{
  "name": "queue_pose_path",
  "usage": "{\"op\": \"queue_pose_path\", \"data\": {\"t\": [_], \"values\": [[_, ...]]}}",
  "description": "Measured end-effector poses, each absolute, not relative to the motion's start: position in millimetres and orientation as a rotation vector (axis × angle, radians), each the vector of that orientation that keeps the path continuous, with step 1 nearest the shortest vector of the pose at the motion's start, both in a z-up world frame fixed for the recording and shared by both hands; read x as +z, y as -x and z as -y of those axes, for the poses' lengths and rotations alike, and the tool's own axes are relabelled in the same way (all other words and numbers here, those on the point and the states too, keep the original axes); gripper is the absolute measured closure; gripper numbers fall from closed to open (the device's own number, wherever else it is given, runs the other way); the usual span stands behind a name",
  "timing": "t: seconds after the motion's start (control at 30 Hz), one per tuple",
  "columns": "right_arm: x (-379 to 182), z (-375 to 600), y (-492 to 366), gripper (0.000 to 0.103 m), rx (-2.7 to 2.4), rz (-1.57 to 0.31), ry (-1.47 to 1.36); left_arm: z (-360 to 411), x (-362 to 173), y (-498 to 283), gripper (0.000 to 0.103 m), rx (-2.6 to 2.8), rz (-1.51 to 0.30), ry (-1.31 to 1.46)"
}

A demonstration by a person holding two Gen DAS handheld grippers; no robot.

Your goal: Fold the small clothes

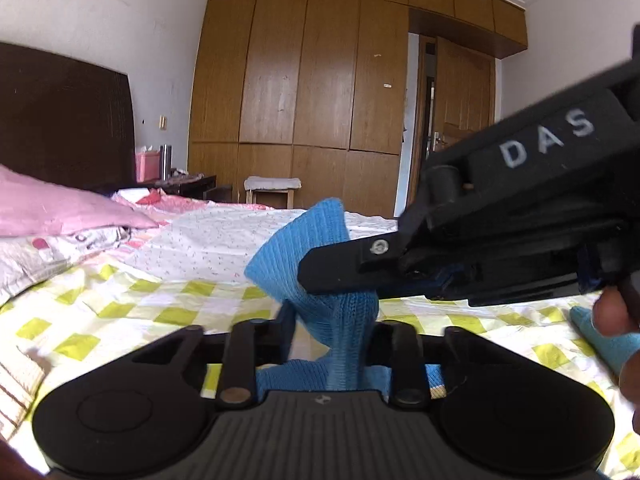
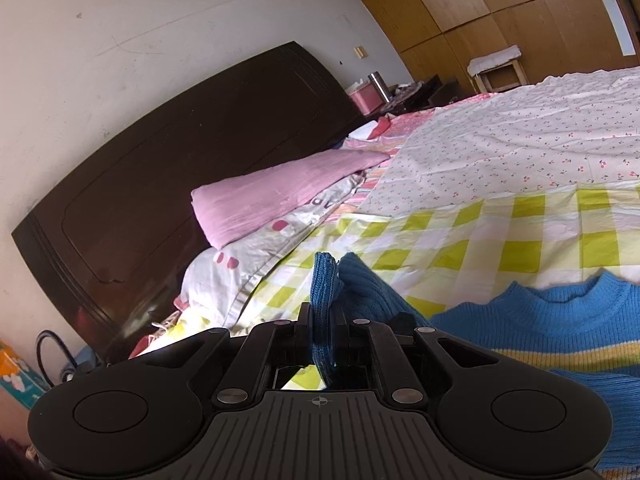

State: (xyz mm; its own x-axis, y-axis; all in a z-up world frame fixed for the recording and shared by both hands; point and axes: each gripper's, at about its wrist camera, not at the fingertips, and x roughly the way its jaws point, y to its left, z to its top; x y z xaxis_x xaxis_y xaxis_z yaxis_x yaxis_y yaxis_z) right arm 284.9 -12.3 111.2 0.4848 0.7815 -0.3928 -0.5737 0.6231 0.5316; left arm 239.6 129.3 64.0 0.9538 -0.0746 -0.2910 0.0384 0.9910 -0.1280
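A blue knit sweater [image 2: 560, 320] with a yellow stripe lies on the checked bed sheet [image 2: 520, 232], its round neckline facing away. In the right wrist view my right gripper [image 2: 324, 316] is shut on a folded strip of the sweater's blue knit, which stands up between the fingers. In the left wrist view the same blue knit [image 1: 304, 240] rises as a twisted band. My left gripper [image 1: 332, 320] is shut on its lower part. The right gripper [image 1: 316, 276] reaches in from the right and pinches the band just above.
The bed has a yellow-green check sheet [image 1: 120, 300], a cherry-print cover behind it and a pink pillow [image 1: 60, 204] at the left by the dark headboard [image 2: 160, 180]. A wooden wardrobe [image 1: 300, 80], a stool [image 1: 272, 188] and a nightstand stand beyond. A person's fingers [image 1: 612, 312] hold the right gripper.
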Motion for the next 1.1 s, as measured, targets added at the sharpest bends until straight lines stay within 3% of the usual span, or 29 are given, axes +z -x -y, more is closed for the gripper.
{"op": "queue_pose_path", "data": {"t": [0.1, 0.3, 0.73, 0.8, 0.87, 0.93, 1.1], "values": [[113.7, 7.1, -281.5, 0.094, 0.883, -0.646, -0.322, -151.3, 65.3, -235.4, 0.088, -0.079, -0.301, 0.228], [110.2, 33.5, -275.0, 0.073, 0.811, -0.539, -0.403, -214.6, 73.8, -218.2, 0.089, 0.000, -0.276, 0.416], [-12.3, -25.5, -286.2, 0.074, 0.662, -0.733, 0.138, -269.9, 96.6, -200.6, 0.090, 0.084, -0.185, 0.471], [-20.9, -32.4, -286.2, 0.075, 0.629, -0.731, 0.202, -268.4, 96.9, -203.6, 0.090, 0.075, -0.188, 0.470], [-21.2, -31.9, -288.8, 0.086, 0.618, -0.740, 0.191, -267.0, 97.3, -206.6, 0.090, 0.067, -0.188, 0.474], [-16.3, -28.7, -288.2, 0.091, 0.623, -0.748, 0.159, -266.2, 97.1, -207.4, 0.090, 0.059, -0.187, 0.483], [-8.2, -34.6, -267.7, 0.089, 0.727, -0.716, 0.230, -261.1, 97.2, -208.9, 0.090, 0.037, -0.191, 0.489]]}}
